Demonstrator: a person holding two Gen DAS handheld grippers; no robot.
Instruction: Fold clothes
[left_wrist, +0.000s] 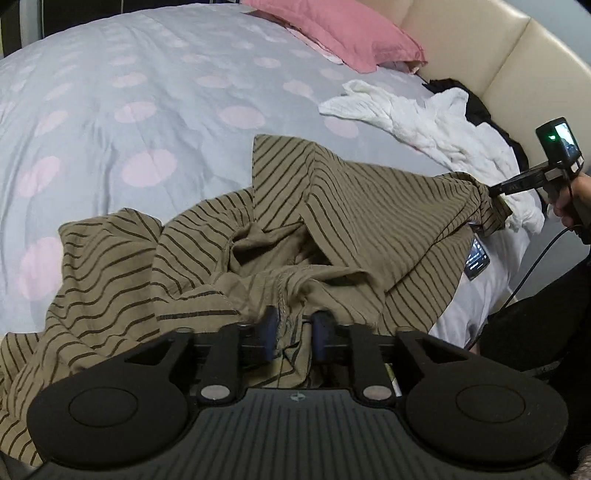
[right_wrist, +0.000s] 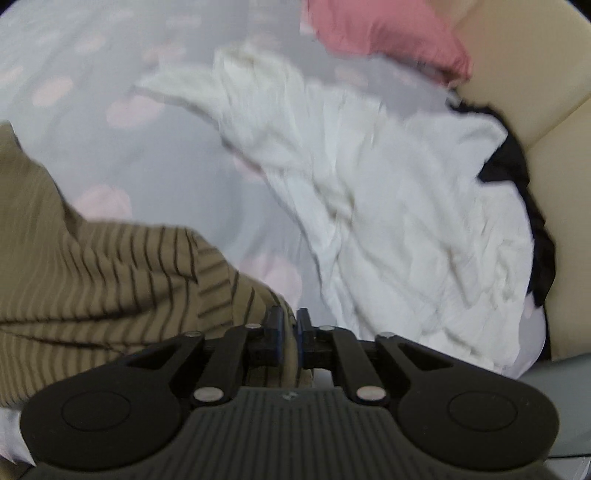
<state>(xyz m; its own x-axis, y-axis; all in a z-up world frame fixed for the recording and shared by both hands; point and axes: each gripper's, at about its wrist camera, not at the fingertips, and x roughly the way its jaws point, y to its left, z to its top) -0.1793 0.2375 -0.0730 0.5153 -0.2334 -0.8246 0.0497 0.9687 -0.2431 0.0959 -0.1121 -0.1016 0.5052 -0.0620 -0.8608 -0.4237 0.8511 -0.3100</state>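
Left gripper (left_wrist: 294, 325): jaws closed on a bunched seam of the striped shirt (left_wrist: 332, 206); cloth fills the gap between the blue pads.
Right gripper (right_wrist: 289, 325): jaws pressed together on a corner of the same shirt; from the left wrist view the fabric is drawn into a tight twist at its tip.
Shirt position: held between the two tools above the polka-dot bedspread (left_wrist: 129, 92), sagging in the middle, with its left part crumpled on the bed.
Handling: judged light, thin and limp; it will not hold a shape, will drape and crease freely, and is not fragile. Slip risk low while pinched on a seam.
Hold points: seams, hem corners or shoulder points look best; a bunched pinch such as the left one is likely to skew the fold.
Edges: one straight hem edge shows at the shirt's upper left; other edges are buried in folds.
Open room: broad clear bedspread to the left and ahead.
Obstructions: white garment (right_wrist: 388, 206) and a dark garment (right_wrist: 517, 166) lie to the right against the cream headboard (left_wrist: 480, 48); pink pillow (left_wrist: 343, 33) beyond; a phone (left_wrist: 477, 258) lies partly under the shirt's right edge.
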